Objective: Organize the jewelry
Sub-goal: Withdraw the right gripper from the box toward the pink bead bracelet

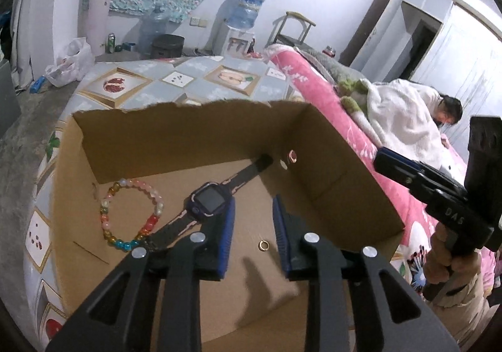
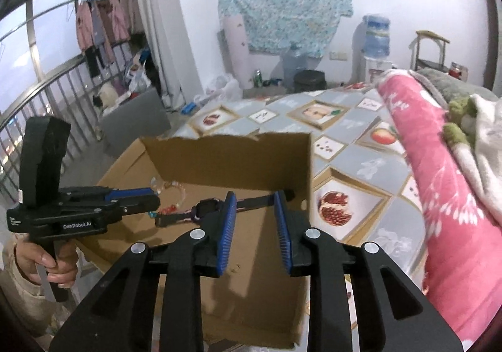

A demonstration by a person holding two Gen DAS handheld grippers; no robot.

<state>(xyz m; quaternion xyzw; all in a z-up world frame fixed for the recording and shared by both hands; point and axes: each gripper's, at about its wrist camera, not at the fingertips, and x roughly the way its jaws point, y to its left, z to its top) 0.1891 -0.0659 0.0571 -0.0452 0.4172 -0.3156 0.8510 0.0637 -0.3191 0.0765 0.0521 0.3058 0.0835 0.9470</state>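
Note:
An open cardboard box [image 1: 345, 163] lies on the bed. On its floor lie a multicoloured bead bracelet [image 1: 108, 207], a dark purple smartwatch [image 1: 208, 200] with a black strap, and a small gold ring [image 1: 263, 245]. My left gripper [image 1: 253, 214] is open and empty, hovering over the box floor just above the ring, with the watch next to its left finger. My right gripper [image 2: 254, 214] is open and empty above the box [image 2: 251, 157], behind the watch [image 2: 205, 206]. In the right wrist view the left gripper [image 2: 147, 198] partly hides the bracelet [image 2: 175, 192]. The right gripper [image 1: 386, 160] shows beside the box.
The box sits on a bedsheet printed with fruit pictures [image 2: 354, 145]. A pink blanket [image 2: 439, 195] rises along the right side. A person in white [image 1: 408, 113] lies on the bed. Beyond the bed stand a water dispenser [image 1: 244, 16], a chair [image 1: 291, 29] and a railing [image 2: 47, 94].

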